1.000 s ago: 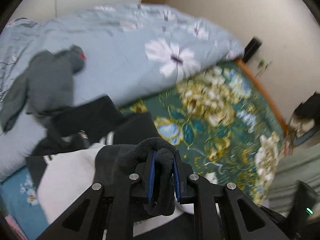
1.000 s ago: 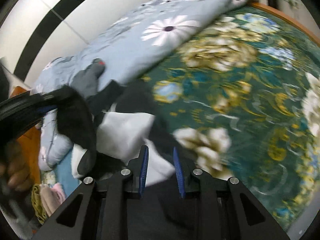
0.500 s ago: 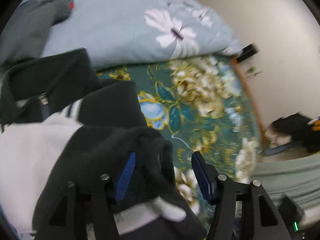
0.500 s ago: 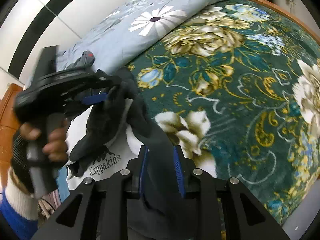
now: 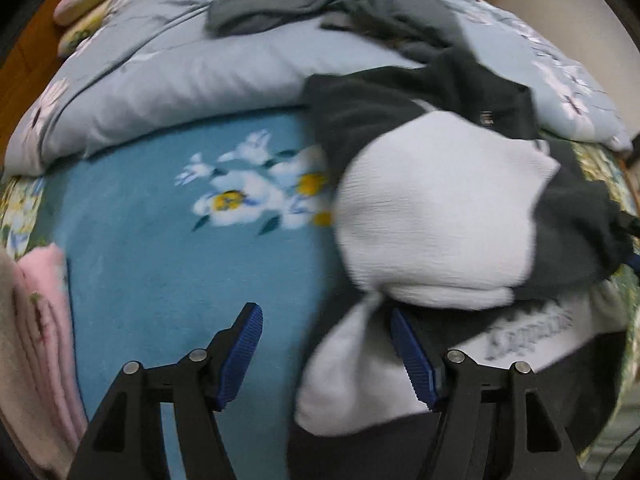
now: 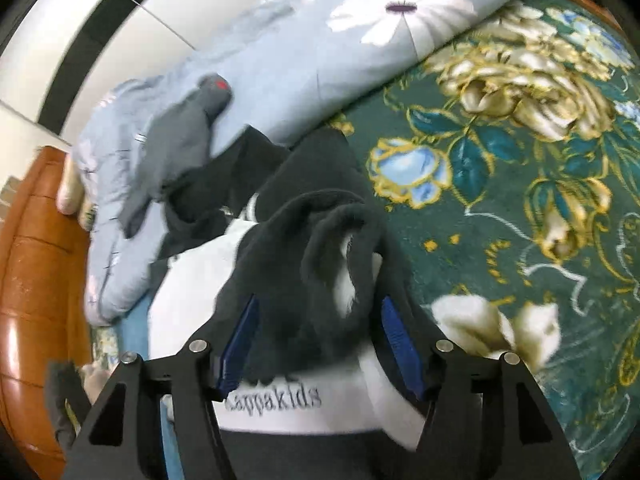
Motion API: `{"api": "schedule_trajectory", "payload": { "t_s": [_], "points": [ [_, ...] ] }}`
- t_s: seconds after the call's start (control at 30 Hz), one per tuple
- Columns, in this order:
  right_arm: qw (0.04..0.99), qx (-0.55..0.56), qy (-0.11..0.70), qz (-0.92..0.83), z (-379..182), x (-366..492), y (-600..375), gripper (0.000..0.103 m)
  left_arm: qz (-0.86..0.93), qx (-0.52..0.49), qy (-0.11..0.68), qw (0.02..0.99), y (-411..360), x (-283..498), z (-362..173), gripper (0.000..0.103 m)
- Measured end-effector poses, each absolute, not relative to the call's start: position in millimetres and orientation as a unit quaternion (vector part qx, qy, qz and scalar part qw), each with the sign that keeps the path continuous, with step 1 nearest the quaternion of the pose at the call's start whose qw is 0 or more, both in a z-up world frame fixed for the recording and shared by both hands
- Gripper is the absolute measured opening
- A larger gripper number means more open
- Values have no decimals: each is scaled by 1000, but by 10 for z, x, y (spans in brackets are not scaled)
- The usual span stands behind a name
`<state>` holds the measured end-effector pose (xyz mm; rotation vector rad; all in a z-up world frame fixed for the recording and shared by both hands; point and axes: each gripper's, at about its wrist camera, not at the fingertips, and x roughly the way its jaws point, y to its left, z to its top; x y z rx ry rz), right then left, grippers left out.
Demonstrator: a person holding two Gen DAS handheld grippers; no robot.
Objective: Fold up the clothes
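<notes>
A black-and-white fleece garment point(image 5: 436, 216) with "Kappakids" lettering lies bunched on the bed; it also shows in the right wrist view point(image 6: 280, 280). My left gripper point(image 5: 326, 348) is open just above its white lower edge, which lies between the blue pads without being clamped. My right gripper point(image 6: 316, 340) is open, with a black fold of the garment lying loose between its pads. A grey garment point(image 5: 332, 4) lies on the quilt behind, also seen in the right wrist view point(image 6: 176, 136).
A pale blue flowered quilt point(image 5: 180, 68) is heaped at the back. A teal flowered blanket point(image 5: 160, 248) and a dark green floral bedspread point(image 6: 540, 168) cover the bed. Folded pink and beige cloths point(image 5: 32, 340) lie at the left. A wooden headboard point(image 6: 36, 248) stands left.
Both grippers opened and let go of the black-and-white garment. The left gripper swung left toward the teal blanket. The garment now lies folded over on the bed.
</notes>
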<state>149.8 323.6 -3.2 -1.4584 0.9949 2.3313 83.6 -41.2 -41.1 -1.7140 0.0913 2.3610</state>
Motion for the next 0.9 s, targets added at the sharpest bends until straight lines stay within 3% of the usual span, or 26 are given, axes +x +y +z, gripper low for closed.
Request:
{"api": "schedule_trajectory", "payload": {
  "t_s": [0.03, 0.1, 0.2, 0.43, 0.63, 0.77, 0.83, 0.87, 0.9],
  "points": [
    [113, -497, 337, 791, -40, 1452, 3230, 62, 805, -583, 31, 103, -429, 825, -437, 71],
    [115, -504, 319, 795, 37, 1364, 3192, 23, 809, -580, 24, 94, -434, 813, -455, 71],
    [95, -503, 288, 810, 239, 1214, 3115, 18, 817, -570, 21, 82, -417, 803, -462, 71],
    [-31, -363, 250, 897, 1124, 1215, 3067, 18, 824, -564, -10, 52, -530, 863, -491, 72],
    [81, -506, 284, 810, -59, 1173, 3427, 18, 812, -580, -23, 64, -612, 897, -533, 72],
    [99, -515, 299, 797, -194, 1267, 3481, 19, 797, -597, -36, 89, -648, 909, -558, 72],
    [103, -513, 304, 797, -145, 1296, 3493, 30, 785, -608, -65, 98, -707, 933, -561, 72],
    [103, -512, 298, 799, -95, 1335, 3468, 44, 781, -610, -84, 105, -751, 977, -552, 71],
    [102, -511, 290, 802, -42, 1376, 3439, 51, 776, -612, -102, 112, -797, 1022, -542, 71]
  ]
}}
